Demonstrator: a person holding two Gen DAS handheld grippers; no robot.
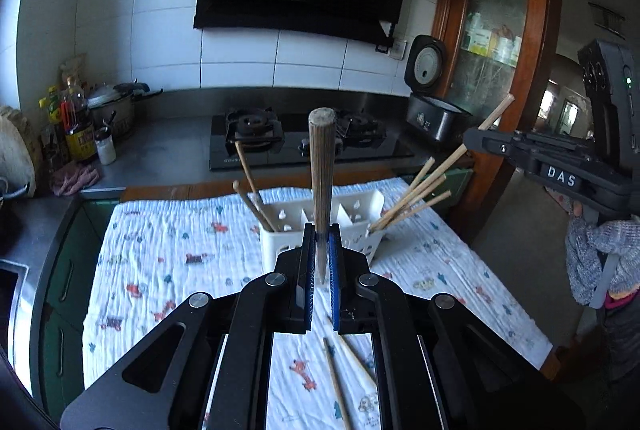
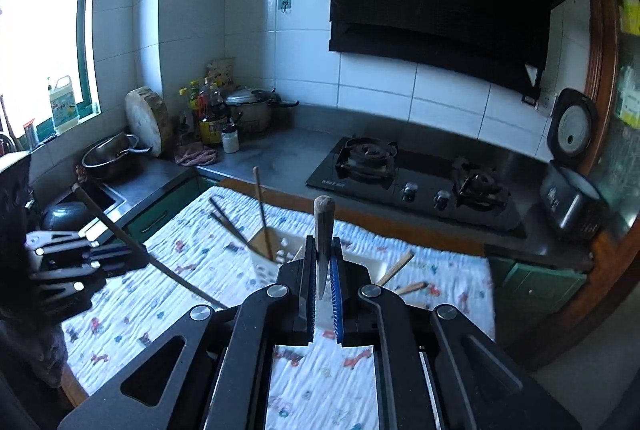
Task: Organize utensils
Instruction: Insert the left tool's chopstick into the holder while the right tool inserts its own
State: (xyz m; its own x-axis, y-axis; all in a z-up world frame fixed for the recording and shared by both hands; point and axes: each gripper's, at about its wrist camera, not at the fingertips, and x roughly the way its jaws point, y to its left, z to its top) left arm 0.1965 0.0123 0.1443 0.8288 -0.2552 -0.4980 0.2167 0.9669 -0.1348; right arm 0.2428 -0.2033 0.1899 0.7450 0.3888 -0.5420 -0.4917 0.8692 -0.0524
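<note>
White tiled walls (image 2: 192,10), bright window (image 2: 40,2), wooden cabinet (image 1: 496,30)

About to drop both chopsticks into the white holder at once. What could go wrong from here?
1. Both grippers, left and right, pinch their chopstick near one end, so it may pivot.
2. Leaning chopsticks could block entry to the holder.
3. The holder looks light and may tip on the cloth.
</note>
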